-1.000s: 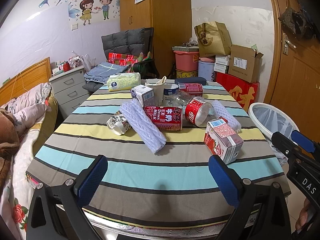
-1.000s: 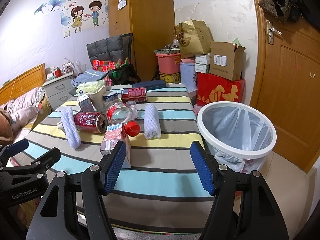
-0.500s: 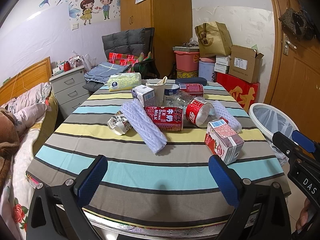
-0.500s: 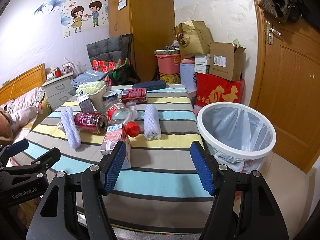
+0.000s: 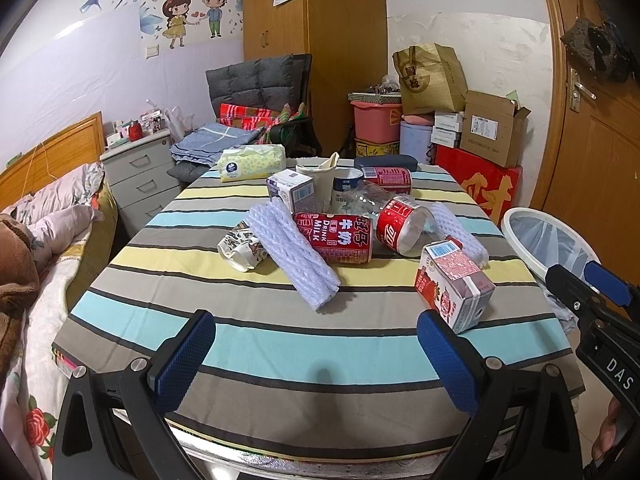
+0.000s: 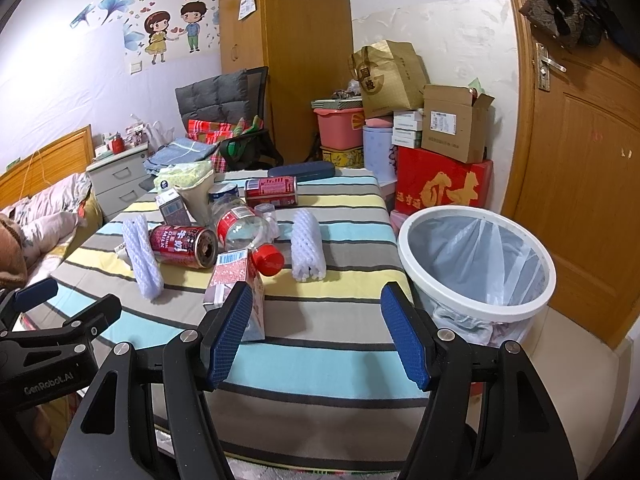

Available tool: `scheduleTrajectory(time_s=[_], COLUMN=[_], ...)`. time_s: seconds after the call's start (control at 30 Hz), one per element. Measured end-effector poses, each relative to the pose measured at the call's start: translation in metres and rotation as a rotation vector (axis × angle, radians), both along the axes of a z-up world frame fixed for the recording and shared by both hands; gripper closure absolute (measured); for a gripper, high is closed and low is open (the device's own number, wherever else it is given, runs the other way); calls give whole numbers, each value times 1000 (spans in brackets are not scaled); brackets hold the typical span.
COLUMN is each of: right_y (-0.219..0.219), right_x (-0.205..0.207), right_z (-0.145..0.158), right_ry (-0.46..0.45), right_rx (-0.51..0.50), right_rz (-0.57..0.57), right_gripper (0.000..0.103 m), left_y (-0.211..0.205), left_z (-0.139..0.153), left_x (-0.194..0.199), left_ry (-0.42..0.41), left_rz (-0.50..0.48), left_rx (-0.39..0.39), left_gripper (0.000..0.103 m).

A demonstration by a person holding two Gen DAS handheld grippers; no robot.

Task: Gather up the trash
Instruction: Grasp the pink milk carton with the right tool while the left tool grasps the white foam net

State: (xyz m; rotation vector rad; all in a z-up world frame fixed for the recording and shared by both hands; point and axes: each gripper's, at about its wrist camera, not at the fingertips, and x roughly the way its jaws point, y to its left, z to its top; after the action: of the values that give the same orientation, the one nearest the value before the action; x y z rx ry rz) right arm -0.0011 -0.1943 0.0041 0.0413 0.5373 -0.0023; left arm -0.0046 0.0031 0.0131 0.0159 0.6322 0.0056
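Right wrist view: both grippers (image 6: 316,332) (image 5: 316,354) gaping, empty, near tabletop's (image 6: 320,364) front edge; carton (image 6: 236,280) nearest, could tip or slide if clipped; bin (image 6: 476,312) beside right edge.

Cans (image 5: 334,238), cartons (image 5: 454,286) litter table (image 5: 280,344) — bin (image 6: 476,308) beside.
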Motion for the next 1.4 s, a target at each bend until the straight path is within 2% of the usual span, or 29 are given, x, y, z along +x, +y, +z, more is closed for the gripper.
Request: scheduleTrajectory(time_s=[0.13,0.33,0.43,0.53,0.73,1.0,1.07,1.23,1.33,1.4], right_y=[4,9,13,20,41,39,37,30,30,28], right_x=[4,14,26,37,49,62,64,67,71,71], right_z=[-1,-1,-6,-13,-28,-33,-33,-34,-35,-35], right_ry=[0,-22,9,56,132,196,204,207,205,208], right_rx=[1,27,61,106,83,32,21,34,30,32], right_rz=[7,78,120,171,213,186,174,158,159,159], right_gripper=[35,35,35,35,35,35,35,35,39,45], left_y=[9,31,46,59,72,65,64,59,59,58], left_z=[-4,-10,-11,-13,-21,-37,-39,-40,-41,-42], left_x=[8,23,32,46,68,101,107,125,132,137], left_ry=[11,41,42,70,112,180,187,193,183,188], left_rz=[7,31,50,43,15,-4,7,20,43,60], left_rx=[-1,-29,-38,-80,-154,-192,-202,-218,-221,-224], left_gripper=[1,1,1,1,1,1,6,8,8,13])
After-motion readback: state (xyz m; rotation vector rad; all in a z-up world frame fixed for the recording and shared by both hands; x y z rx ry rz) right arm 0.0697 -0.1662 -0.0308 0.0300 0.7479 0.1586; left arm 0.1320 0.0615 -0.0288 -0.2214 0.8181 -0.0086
